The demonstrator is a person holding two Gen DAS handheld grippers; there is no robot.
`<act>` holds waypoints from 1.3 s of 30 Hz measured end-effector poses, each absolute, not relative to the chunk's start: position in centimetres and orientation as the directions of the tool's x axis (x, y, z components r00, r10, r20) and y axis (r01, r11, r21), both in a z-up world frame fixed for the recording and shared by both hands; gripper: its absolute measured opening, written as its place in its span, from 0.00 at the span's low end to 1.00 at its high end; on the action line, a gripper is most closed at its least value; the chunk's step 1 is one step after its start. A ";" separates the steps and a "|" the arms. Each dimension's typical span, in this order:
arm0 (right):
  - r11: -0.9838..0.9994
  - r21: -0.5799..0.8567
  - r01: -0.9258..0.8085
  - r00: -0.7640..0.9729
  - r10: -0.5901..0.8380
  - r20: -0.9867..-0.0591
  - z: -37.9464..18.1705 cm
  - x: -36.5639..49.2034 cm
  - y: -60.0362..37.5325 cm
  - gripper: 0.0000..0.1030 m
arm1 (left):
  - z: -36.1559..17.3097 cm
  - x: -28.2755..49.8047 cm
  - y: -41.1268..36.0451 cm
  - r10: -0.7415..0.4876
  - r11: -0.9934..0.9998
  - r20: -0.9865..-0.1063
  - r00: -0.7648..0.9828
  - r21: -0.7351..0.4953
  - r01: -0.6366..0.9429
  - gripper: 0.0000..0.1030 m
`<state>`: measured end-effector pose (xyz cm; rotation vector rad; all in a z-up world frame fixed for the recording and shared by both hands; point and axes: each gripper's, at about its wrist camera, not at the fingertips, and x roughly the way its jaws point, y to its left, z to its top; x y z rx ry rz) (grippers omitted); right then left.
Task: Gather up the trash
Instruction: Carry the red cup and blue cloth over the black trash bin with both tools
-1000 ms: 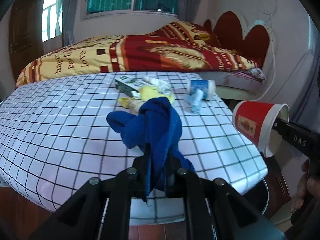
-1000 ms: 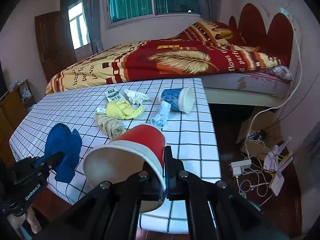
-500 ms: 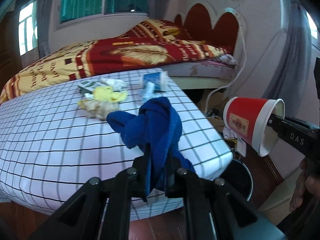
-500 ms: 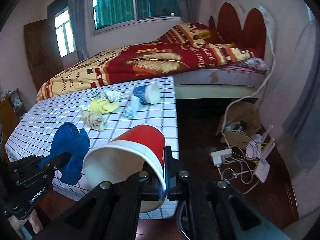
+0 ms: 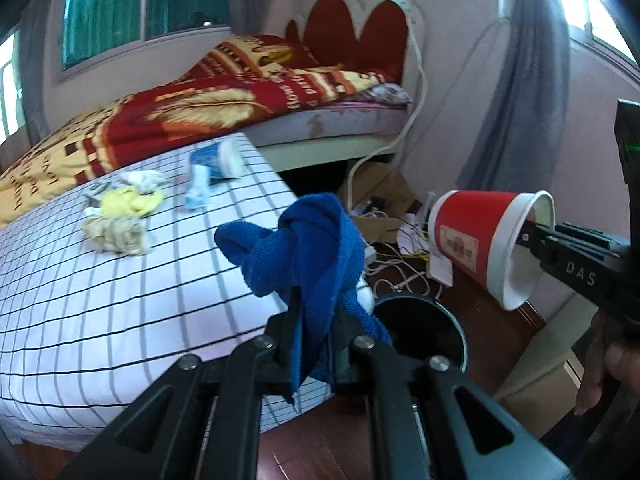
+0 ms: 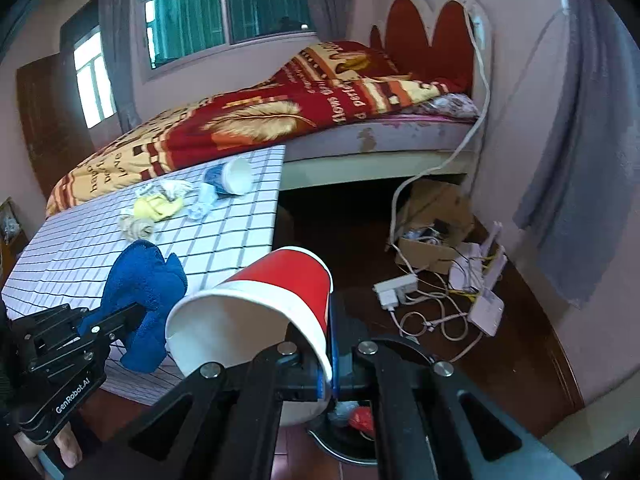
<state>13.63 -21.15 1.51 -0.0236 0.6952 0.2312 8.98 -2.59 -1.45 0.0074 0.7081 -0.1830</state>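
Gripping red cup (image 6: 256, 312) sideways by rim, right tongs (image 6: 329, 364), left tongs (image 5: 316, 344) pinching blue cloth (image 5: 308, 248).

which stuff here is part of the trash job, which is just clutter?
Job: blue cloth in left gripper; red cup in right gripper; bin; blue cup; wads on table.

Clutter: bed, cables, box.

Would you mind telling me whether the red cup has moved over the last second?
Yes. The red cup, held by the right claw, has moved right, off the checked table edge, toward the bin.
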 end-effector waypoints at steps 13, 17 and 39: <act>0.991 0.044 -0.126 0.726 0.122 -0.677 -1.0 12.4 -27.7 0.03 | -3.8 9.1 -8.2 -0.240 0.959 -0.692 0.681 -0.063 0.275 0.10; 0.993 0.041 -0.113 0.713 0.110 -0.692 -2.0 12.3 -28.9 0.03 | -5.0 9.2 -9.5 -0.254 0.952 -0.709 0.657 -0.062 0.301 0.10; 0.995 0.059 -0.083 0.591 0.097 -0.801 -10.5 14.0 -32.4 0.03 | -12.8 11.4 -13.7 -0.304 0.920 -0.820 0.485 -0.121 0.372 0.10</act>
